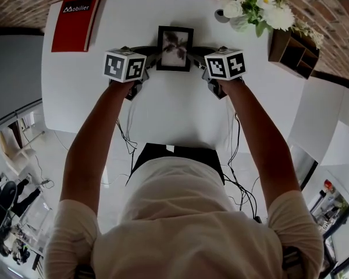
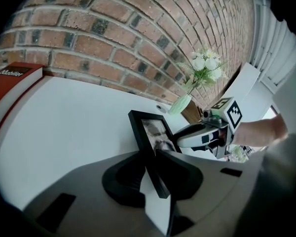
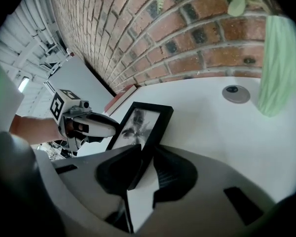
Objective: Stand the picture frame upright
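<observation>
A black picture frame [image 1: 175, 48] with a dark plant print is at the middle of the white table [image 1: 163, 115], held from both sides. My left gripper [image 1: 150, 56] has its jaws closed on the frame's left edge, seen close up in the left gripper view [image 2: 149, 157], where the frame [image 2: 150, 132] rises tilted between them. My right gripper [image 1: 199, 60] pinches the right edge in the same way [image 3: 144, 157]. The frame [image 3: 140, 122] leans back with its face up toward me. Whether its lower edge rests on the table is hidden.
A red book [image 1: 75, 19] lies at the table's far left by the brick wall. A pale green vase of white flowers [image 1: 253, 4] and a brown wooden organizer [image 1: 294, 51] stand at the far right. A small round disc [image 3: 236, 94] lies near the vase.
</observation>
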`<state>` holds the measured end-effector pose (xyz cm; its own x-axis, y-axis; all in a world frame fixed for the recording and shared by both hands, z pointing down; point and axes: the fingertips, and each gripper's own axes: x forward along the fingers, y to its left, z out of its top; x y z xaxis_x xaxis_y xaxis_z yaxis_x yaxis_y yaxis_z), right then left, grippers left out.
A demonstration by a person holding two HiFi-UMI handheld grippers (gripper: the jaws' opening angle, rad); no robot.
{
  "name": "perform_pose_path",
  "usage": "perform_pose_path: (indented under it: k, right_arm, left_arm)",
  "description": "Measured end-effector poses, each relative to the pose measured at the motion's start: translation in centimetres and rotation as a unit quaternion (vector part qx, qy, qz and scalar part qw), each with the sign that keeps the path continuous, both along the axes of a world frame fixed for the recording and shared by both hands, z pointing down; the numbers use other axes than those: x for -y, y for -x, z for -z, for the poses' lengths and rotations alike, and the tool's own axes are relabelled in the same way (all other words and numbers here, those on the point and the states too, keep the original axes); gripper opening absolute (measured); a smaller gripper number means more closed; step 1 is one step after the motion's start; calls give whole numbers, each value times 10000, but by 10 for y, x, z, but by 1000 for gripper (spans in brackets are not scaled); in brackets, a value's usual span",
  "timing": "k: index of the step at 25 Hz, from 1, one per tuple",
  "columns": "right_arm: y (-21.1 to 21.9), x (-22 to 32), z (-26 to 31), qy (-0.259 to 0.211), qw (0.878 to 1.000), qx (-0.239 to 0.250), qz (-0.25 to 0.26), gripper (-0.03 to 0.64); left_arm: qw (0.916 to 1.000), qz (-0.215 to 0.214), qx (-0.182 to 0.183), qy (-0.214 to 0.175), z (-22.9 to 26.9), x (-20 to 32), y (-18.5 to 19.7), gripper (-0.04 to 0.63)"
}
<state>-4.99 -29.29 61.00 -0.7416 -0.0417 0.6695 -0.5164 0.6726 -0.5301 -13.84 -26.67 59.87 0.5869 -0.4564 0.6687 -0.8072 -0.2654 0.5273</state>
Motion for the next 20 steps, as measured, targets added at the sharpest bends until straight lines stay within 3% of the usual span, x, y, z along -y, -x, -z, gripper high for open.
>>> perform_pose_path:
  k: [20]
  right_arm:
    - [-36, 24, 32, -1213, 9925, -75, -161, 72]
  left_arm:
    - [9965, -462, 217, -663, 28, 36, -30, 54]
